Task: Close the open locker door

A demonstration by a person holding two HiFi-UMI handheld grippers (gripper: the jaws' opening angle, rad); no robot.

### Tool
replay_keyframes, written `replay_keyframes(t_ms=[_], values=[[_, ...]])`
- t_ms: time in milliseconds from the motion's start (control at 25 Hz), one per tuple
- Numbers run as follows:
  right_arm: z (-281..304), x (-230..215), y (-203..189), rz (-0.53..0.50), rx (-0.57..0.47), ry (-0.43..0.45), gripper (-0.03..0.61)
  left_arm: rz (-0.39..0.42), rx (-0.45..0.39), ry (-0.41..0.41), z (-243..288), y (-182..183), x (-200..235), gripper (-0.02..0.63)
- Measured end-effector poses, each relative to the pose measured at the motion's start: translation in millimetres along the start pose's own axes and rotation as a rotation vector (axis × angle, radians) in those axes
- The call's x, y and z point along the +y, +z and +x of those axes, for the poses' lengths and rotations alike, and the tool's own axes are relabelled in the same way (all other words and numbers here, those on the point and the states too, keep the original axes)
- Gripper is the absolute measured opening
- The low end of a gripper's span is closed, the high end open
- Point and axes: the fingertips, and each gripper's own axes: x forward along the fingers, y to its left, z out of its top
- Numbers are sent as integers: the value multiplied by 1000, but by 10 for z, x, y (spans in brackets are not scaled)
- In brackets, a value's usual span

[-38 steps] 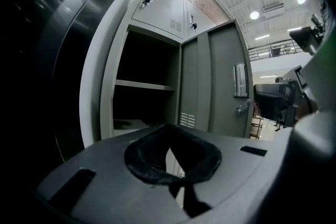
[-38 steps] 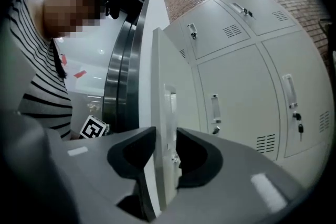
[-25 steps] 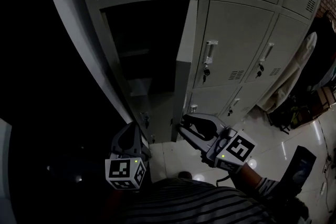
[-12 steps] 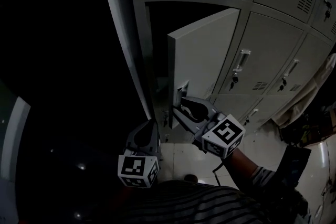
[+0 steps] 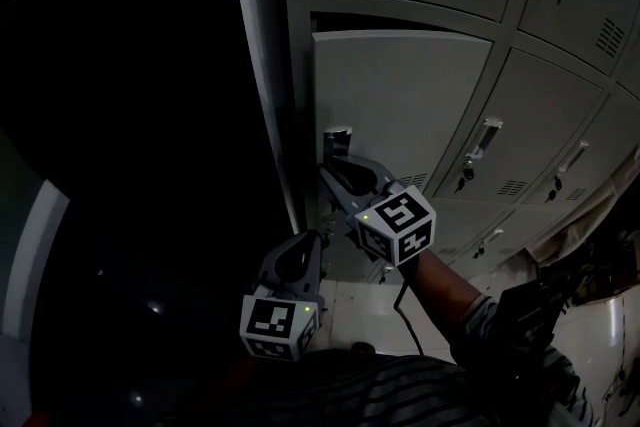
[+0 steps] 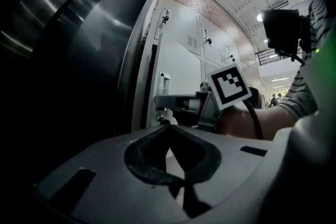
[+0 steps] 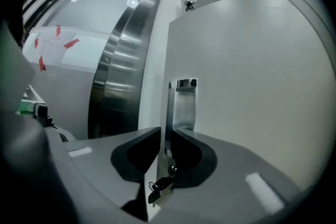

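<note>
LOCKER ROOM: A person at a bank of grey steel lockers holds the locker door of a middle compartment a sliver short of its frame. The right gripper is clenched on the door's free edge just below the recessed handle. Seen along that gripper's own jaws, the thin sheet-metal edge runs straight up between them, one jaw on the outer face and one on the inner side. A key hangs in the lock right at the grip.

The hold sits on the edge farthest from the hinges, where, by the look of it, a light push swings the panel most easily. It is also the likely reason a dark slit shows along the door's top and latch side, since the inner jaw lies where door and frame would meet. To seat the door flush, the jaws would probably have to let go and the outer face be pressed home.

The left gripper hangs lower and nearer the person, just off the frame. Its jaws are closed tip to tip on nothing and take no part in the hold.

What the compartment holds cannot be told: the door covers nearly the whole opening, and the slit shows only black. The neighbouring lockers to the right, and the row above, stand shut.
</note>
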Motion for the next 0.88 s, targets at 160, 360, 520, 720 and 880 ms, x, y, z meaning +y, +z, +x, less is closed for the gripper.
replay_keyframes(t_ms=[160,360,520,720,880], values=[[296,-227,16,10,3,-61,76,-5,6,13,47,9,47,5],[490,-452,7,22,25,-203,80,-8,10,42,88,26,172,5],[525,-563,3,18,34,-304,40,-14,7,56,77,52,223,5],[522,-544,7,25,28,-304,41,-18,10,54,80,49,236,5],[550,-417,9,-41,60,-287,147,-17,14,43,87,22,214,5]])
